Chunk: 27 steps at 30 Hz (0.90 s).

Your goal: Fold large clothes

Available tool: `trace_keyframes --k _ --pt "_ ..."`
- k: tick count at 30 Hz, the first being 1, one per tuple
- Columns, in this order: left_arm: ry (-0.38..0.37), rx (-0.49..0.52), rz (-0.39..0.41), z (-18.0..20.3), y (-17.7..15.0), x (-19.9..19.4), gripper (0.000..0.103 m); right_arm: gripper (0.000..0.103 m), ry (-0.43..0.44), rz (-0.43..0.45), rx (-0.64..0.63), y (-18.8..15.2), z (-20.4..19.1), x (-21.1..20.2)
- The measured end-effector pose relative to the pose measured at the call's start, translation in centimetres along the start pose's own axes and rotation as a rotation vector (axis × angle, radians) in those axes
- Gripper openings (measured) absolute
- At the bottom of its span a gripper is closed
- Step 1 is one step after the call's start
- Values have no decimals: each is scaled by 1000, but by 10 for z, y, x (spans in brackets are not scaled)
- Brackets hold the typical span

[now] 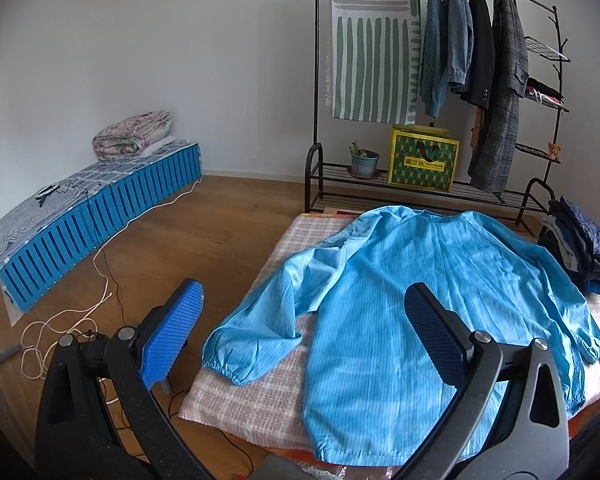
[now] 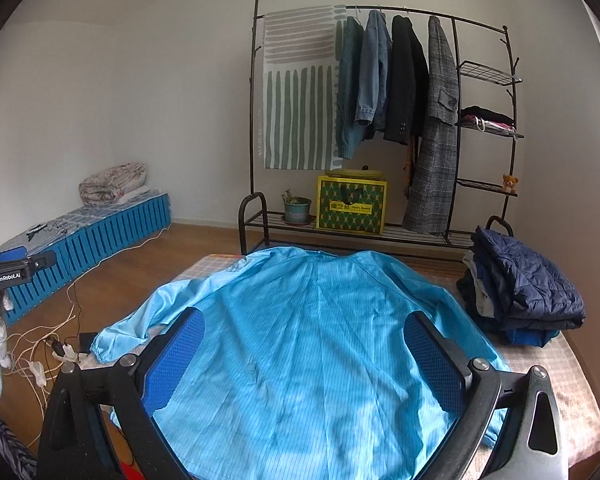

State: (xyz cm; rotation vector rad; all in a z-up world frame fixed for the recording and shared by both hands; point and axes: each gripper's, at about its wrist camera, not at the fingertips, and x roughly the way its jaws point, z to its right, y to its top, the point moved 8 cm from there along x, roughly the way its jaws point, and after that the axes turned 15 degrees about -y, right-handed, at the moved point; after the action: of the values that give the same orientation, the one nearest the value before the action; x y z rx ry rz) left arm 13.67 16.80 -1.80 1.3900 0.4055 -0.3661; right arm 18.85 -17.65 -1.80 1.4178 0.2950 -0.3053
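Item: light blue striped garment (image 1: pixel 420 300) (image 2: pixel 320 340), long-sleeved, spread flat and back-up across the middle of a low bench covered by a pink checked cloth (image 1: pixel 260 392) (image 2: pixel 560 384); collar toward the far edge, hem at the near edge, slightly overhanging it. One sleeve (image 1: pixel 256 320) (image 2: pixel 140 316) runs out to the left edge, its gathered cuff lying near the near-left corner; the other sleeve (image 1: pixel 576 320) lies along the right side of the body. Fabric shows light creases. Left gripper (image 1: pixel 304 336): jaws spread wide, holding nothing, raised over the near-left part of the bench, one blue textured pad (image 1: pixel 172 340) over the floor beyond the left edge, the other over the garment's body. Right gripper (image 2: pixel 304 364): jaws likewise spread wide, empty, poised above the garment's lower half, both pads (image 2: pixel 432 360) framing the cloth; contact with the fabric cannot be told. Also on the bench: a stack of folded clothes (image 1: pixel 580 244) (image 2: pixel 524 296), a navy quilted piece on top, at the far-right corner, just beside the right shoulder. Surroundings: black clothes rack (image 1: pixel 440 80) (image 2: pixel 380 120) with hung coats beyond the far edge; blue slatted platform (image 1: pixel 100 212) (image 2: pixel 100 232) by the wall, left; cables (image 1: pixel 72 320) on the wooden floor.
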Motion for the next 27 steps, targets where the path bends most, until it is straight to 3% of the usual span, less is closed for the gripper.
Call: trace_keyframes --k 4,9,16,23,27 --pt "-13 -134 -66 -65 -8 33 93 101 71 17 -25 4 -30 20" --pt "-33 -368 -217 -140 -64 97 65 91 174 -42 10 -8 -52 53" --pt "-69 -660 -356 -210 -139 164 65 89 228 -128 44 -39 -66 98" --pt "-42 -785 -421 -250 -176 206 65 87 221 -191 -26 -75 -71 129" --pt "-24 -760 -459 -252 -182 223 65 87 213 -194 -26 -74 -70 135"
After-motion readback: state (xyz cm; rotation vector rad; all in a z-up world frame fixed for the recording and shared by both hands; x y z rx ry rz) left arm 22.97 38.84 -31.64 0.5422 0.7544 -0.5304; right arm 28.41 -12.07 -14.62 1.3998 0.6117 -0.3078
